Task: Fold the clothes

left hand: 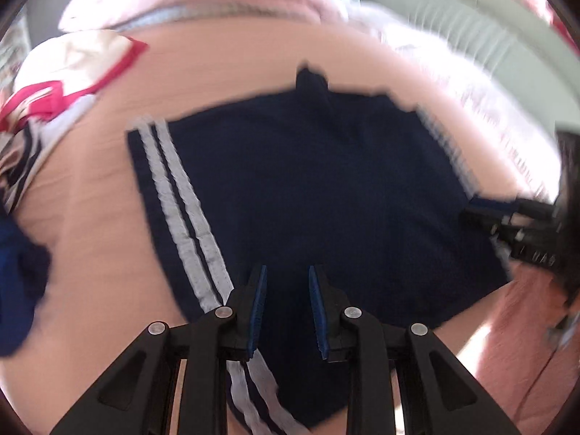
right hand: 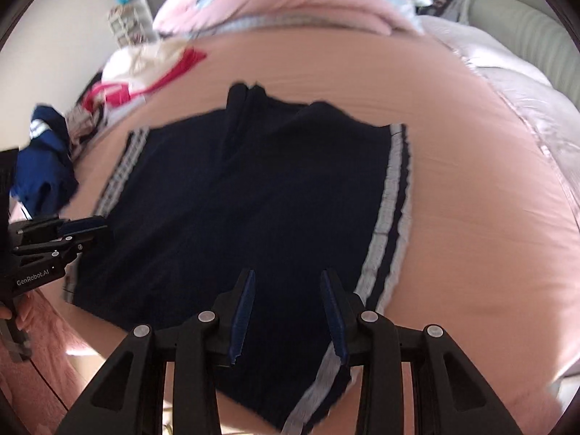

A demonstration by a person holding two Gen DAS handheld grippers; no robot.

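Both grippers are hovering over the navy shorts [left hand: 326,188] with jaws parted and nothing pinched. The left gripper [left hand: 288,311] has a narrow gap near the left striped side; the right gripper [right hand: 286,311] is a bit wider near the right stripes. The shorts lie flat mid-bed on the pink sheet [right hand: 471,188], and a heap of other clothes [right hand: 119,83] sits near the far left edge.

Bed [right hand: 471,199] w/ pink sheet: navy shorts [right hand: 253,199] flat mid; clothes pile [right hand: 145,69] left of shorts, quilt [right hand: 290,3] beyond them
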